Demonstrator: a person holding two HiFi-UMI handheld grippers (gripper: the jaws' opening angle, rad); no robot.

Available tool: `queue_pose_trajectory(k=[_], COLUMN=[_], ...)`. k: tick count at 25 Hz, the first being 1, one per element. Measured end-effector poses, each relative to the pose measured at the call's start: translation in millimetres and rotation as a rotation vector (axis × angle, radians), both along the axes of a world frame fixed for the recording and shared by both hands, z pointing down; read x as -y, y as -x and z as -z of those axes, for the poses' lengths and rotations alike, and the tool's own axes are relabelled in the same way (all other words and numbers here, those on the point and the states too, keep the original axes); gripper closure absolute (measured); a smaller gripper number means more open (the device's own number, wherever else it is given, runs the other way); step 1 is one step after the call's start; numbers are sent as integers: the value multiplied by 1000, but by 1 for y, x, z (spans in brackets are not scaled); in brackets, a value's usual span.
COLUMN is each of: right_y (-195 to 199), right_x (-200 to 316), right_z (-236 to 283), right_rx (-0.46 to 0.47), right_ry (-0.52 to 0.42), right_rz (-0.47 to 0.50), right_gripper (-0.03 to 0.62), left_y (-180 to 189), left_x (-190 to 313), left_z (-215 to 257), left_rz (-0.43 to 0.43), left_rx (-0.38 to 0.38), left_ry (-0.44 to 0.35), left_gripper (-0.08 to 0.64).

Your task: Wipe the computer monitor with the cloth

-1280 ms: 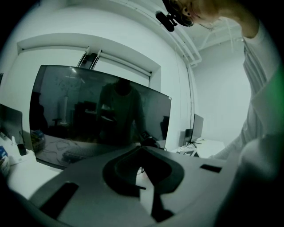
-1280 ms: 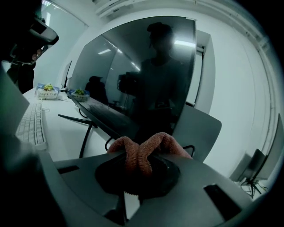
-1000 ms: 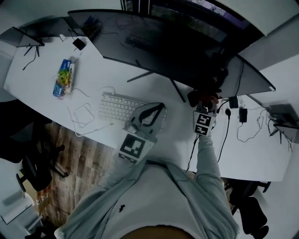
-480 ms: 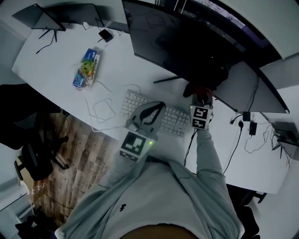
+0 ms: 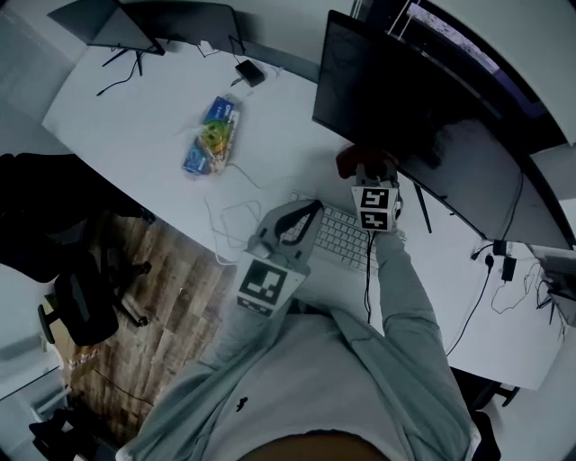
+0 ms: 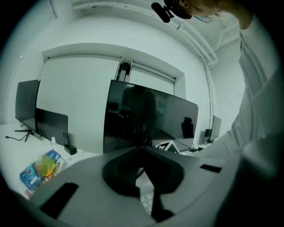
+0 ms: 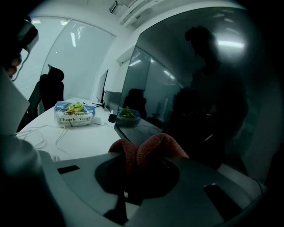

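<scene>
First, the person: a grey sleeve point(image 5: 396, 297) reaches forward toward the monitor point(image 5: 423, 117), with the body low in the head view.
Left gripper point(image 5: 301, 216): held on the near side of the monitor, above the left end of the keyboard point(image 5: 346, 241). Its jaws meet at the tips and there is nothing between them; only keys show through the gap behind the tips.
Cables: thin white loops point(image 5: 229, 221) lie on the desk point(image 5: 126, 99), to the left of the monitor and on its near side.
Right gripper point(image 5: 364, 176): raised at the lower left corner of the monitor, jaws closed on the cloth point(image 5: 355, 160).
Cloth: reddish, bunched up, bulging out above the jaws. It is just beside the dark screen at that corner; whether it touches the glass I cannot tell.
Monitor: wide, black and switched off. In the right gripper view it fills the right side and mirrors a dark figure.
Snack packet point(image 5: 209, 135): colourful, lying flat on the desk, well to the left of the monitor.
Black adapter point(image 5: 249, 72): a little farther than the packet, also left of the monitor.
Other screens point(image 5: 193, 18): dark, at the far edge of the desk, far left of the monitor.
</scene>
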State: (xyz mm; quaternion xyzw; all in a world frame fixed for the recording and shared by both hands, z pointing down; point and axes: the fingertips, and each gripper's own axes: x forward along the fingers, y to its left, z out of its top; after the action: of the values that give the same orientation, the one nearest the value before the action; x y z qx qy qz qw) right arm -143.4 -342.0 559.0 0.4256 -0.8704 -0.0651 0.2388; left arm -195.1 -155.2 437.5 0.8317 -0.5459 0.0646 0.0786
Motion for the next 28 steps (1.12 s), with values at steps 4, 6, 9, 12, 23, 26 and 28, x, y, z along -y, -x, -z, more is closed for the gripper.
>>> queue_pose_trajectory(k=[4, 6, 9, 12, 23, 26, 28], right_y=[50, 72, 104, 130, 152, 152, 153], right_x=[6, 9, 13, 16, 19, 20, 19], right_z=[-2, -4, -6, -7, -3, 15, 29], right_rx=[-3, -7, -12, -18, -42, -27, -16], right_ry=[1, 5, 16, 29, 35, 15, 0], right_rz=[33, 39, 52, 68, 64, 71, 81], right_gripper=[557, 557, 557, 557, 557, 557, 557], left_y=[30, 43, 61, 75, 103, 102, 100], left_x=[-3, -5, -11, -17, -29, -29, -30], left_z=[-2, -2, -4, -6, -6, -2, 0], left_rz=[25, 41, 73, 104, 161, 159, 157], left_rx=[4, 6, 2, 0, -20, -23, -23], left_ry=[-5, -6, -8, -7, -22, -38, -48], left_gripper=[538, 538, 538, 538, 538, 538, 538])
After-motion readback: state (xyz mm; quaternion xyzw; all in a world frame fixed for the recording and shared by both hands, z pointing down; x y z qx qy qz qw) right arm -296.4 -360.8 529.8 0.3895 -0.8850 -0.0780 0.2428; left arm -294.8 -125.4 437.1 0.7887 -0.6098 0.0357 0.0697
